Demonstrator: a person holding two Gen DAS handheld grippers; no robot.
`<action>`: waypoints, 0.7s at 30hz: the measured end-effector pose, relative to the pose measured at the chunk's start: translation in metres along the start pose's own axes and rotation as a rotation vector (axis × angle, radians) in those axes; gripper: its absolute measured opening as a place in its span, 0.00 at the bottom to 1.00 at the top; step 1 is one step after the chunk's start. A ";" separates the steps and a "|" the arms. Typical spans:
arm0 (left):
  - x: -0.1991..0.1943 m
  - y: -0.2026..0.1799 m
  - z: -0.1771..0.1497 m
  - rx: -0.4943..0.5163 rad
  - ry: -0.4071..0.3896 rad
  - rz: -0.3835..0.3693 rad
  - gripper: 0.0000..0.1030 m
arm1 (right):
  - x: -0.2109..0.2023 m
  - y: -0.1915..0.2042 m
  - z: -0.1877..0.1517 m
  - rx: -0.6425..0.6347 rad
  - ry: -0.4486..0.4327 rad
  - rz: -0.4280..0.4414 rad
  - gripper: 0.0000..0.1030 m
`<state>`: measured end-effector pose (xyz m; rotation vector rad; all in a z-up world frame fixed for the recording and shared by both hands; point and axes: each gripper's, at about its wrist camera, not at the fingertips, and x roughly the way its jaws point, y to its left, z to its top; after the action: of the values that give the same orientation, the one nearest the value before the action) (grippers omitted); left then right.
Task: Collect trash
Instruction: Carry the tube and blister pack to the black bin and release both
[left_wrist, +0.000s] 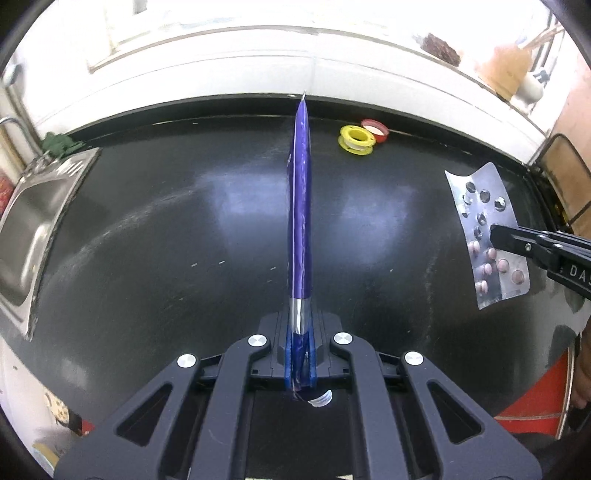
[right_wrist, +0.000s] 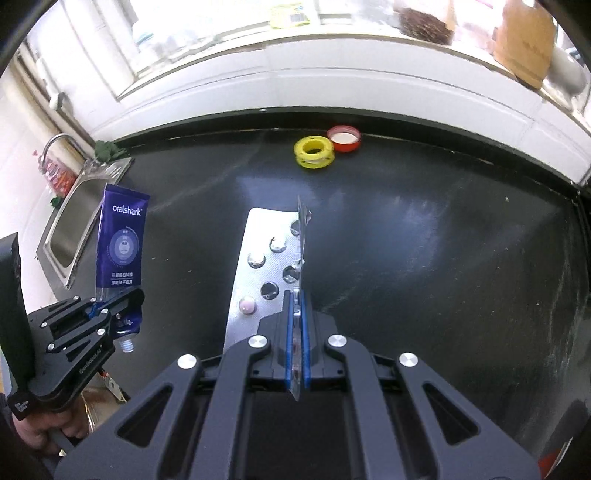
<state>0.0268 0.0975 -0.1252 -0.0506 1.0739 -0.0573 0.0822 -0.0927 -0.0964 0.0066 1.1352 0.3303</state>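
Carrying step: left tongs (left_wrist: 300, 354) clamp a purple toothpaste tube (left_wrist: 300, 206), right tongs (right_wrist: 295, 343) clamp a pill blister pack (right_wrist: 264, 258), both above the counter (right_wrist: 424, 258). Next: reaching a bin, unseen here.

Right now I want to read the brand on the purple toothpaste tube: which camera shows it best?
The right wrist view: the toothpaste tube faces it flat, "oralshark" legible, clamped in the left gripper. The left wrist view shows it only edge-on, a thin blue strip, no print.
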 end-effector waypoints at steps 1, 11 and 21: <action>-0.004 0.005 -0.002 -0.008 -0.008 0.007 0.05 | 0.000 0.009 0.001 -0.016 -0.003 0.009 0.05; -0.072 0.129 -0.079 -0.314 -0.062 0.185 0.05 | 0.021 0.177 0.015 -0.339 0.031 0.239 0.05; -0.126 0.254 -0.237 -0.707 0.006 0.347 0.05 | 0.062 0.391 -0.074 -0.719 0.238 0.530 0.05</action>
<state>-0.2355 0.3561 -0.1454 -0.4986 1.0516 0.6381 -0.0600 0.2836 -0.1158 -0.3793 1.1837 1.2248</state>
